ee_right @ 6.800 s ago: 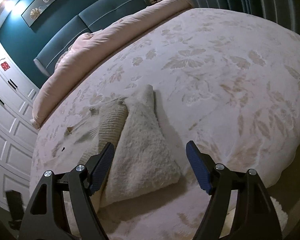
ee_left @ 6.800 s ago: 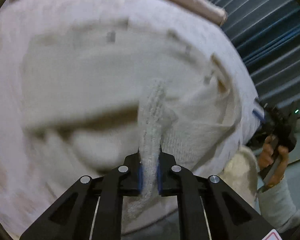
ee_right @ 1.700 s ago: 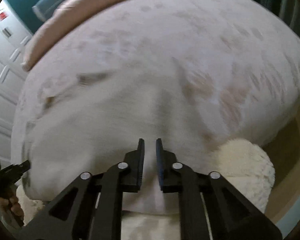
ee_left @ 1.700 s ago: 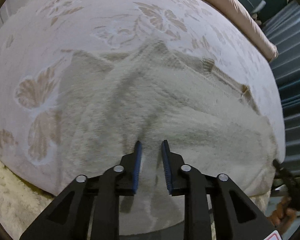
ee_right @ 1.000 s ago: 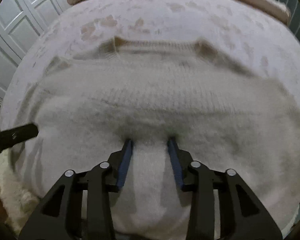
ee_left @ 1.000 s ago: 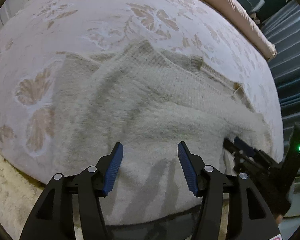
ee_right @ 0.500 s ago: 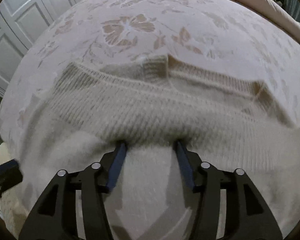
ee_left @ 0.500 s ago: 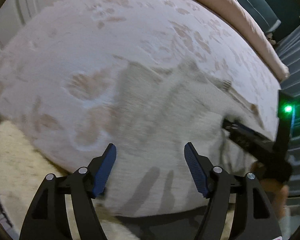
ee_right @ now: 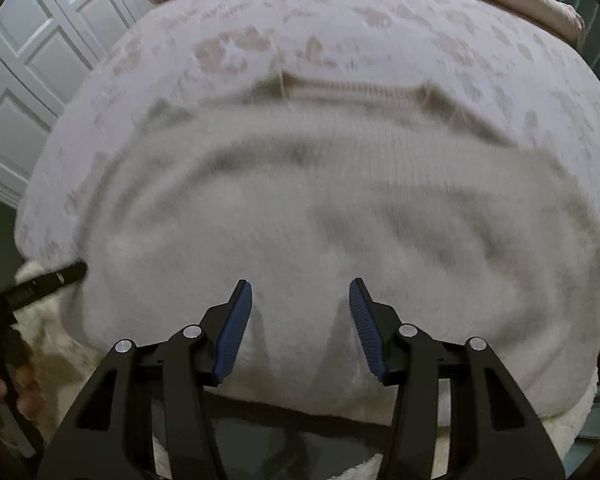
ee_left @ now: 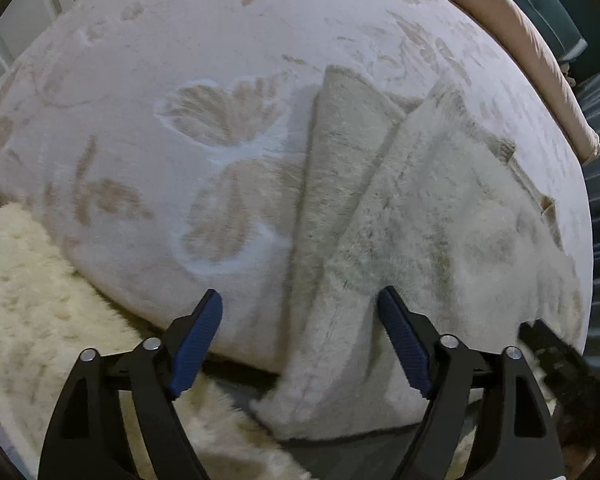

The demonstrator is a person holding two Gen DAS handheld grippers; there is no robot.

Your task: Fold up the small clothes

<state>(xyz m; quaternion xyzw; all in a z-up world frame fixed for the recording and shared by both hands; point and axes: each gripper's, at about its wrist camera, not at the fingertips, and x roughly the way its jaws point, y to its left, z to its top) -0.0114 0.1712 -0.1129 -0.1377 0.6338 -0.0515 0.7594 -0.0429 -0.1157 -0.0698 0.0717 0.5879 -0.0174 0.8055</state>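
The fuzzy cream sweater [ee_left: 440, 216] is spread on the bed [ee_left: 148, 80], near edge hanging over the side. The left gripper [ee_left: 300, 340] has just been opening, jaws wide and empty, lined up on the sleeve [ee_left: 332, 168] folded inward, probably the next grab. The right gripper [ee_right: 300, 320] hovers half open, gripping nothing. Loads of free bedspread to the left; shaggy rug [ee_left: 28, 300] below.

You've got a pale floral bedspread [ee_left: 148, 128] covering the bed, a pink duvet [ee_left: 532, 52] bunched along its far edge, a shaggy cream rug [ee_left: 24, 304] on the floor, and white panelled doors [ee_right: 32, 80] behind.
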